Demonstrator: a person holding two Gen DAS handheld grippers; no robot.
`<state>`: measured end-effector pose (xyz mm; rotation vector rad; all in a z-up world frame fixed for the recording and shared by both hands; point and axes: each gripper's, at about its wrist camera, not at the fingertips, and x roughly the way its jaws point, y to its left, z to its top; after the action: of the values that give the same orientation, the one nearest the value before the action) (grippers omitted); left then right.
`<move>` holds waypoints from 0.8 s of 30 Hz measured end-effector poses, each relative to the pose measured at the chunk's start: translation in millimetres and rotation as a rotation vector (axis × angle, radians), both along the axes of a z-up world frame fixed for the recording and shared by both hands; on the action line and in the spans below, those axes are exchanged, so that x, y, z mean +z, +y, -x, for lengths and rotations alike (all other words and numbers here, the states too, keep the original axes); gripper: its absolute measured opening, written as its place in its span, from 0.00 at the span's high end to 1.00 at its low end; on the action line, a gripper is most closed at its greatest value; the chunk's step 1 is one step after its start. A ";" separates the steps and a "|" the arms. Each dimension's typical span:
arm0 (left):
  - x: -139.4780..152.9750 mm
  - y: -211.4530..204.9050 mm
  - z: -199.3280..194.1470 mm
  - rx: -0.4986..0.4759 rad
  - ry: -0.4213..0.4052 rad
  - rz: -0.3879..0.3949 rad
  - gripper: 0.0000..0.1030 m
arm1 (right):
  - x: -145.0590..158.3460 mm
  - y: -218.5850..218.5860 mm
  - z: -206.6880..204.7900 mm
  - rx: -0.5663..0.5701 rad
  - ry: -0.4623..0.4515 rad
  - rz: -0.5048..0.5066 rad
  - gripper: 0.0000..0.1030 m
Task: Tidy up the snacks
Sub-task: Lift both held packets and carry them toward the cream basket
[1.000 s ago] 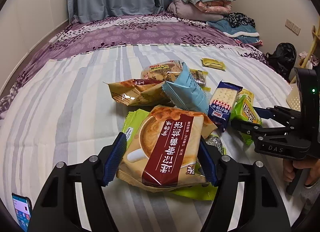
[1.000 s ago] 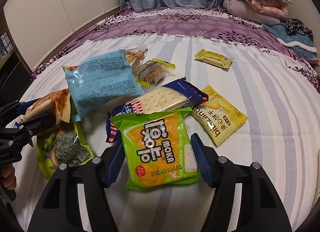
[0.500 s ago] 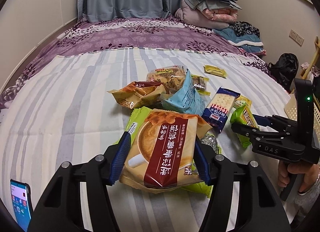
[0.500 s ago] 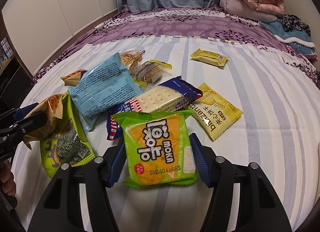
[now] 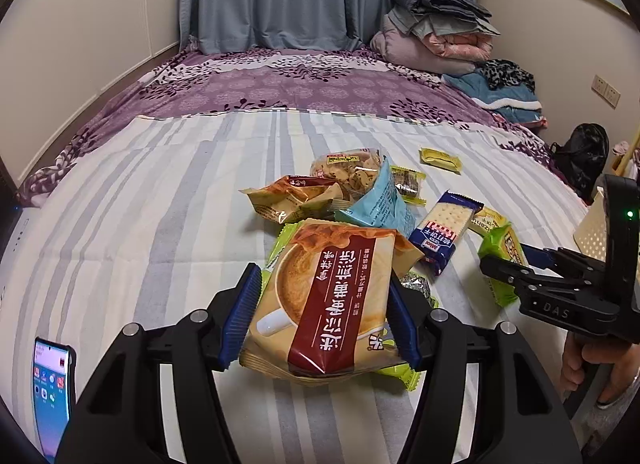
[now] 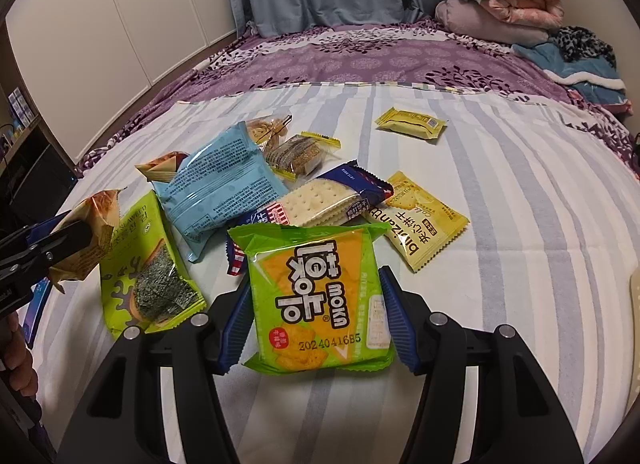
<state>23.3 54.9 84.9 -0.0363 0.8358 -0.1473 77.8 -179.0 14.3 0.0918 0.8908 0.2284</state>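
Note:
My left gripper (image 5: 322,300) is shut on a tan coffee-picture biscuit packet (image 5: 332,292), its blue pads pressing both sides, and holds it just above the striped bedsheet (image 5: 140,224). My right gripper (image 6: 316,296) is shut on a green cracker packet (image 6: 316,284), also held off the sheet. The right wrist view catches the left gripper (image 6: 60,240) at the left edge with the tan packet (image 6: 94,232). Behind lie a light blue packet (image 6: 216,184), a soda cracker packet (image 6: 320,200), a yellow biscuit packet (image 6: 420,220) and a green seaweed packet (image 6: 148,276).
A small yellow packet (image 6: 410,122) lies alone farther back. A phone (image 5: 52,396) rests on the sheet at the lower left. A cream basket (image 5: 592,232) stands at the right edge. Folded bedding (image 5: 436,40) is piled at the bed's far end.
The left jaws narrowed onto the tan packet, the right jaws onto the green one. Both grippers then rose a little and drew back with their packets.

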 end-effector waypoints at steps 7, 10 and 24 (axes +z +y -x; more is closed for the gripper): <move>11.4 -5.8 5.4 0.010 -0.027 -0.012 0.41 | 11.2 -9.4 9.8 -0.009 -0.026 -0.021 0.42; 6.2 -3.7 5.1 -0.001 -0.008 -0.006 0.39 | 11.3 -11.2 11.5 -0.011 -0.025 -0.023 0.42; -43.9 7.9 -13.3 -0.043 0.101 0.089 0.19 | 2.4 -5.4 11.5 -0.005 0.012 -0.021 0.42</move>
<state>36.5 62.8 41.0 -0.1107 0.9312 -0.2246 66.2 -184.4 16.7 0.1149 0.9001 0.2329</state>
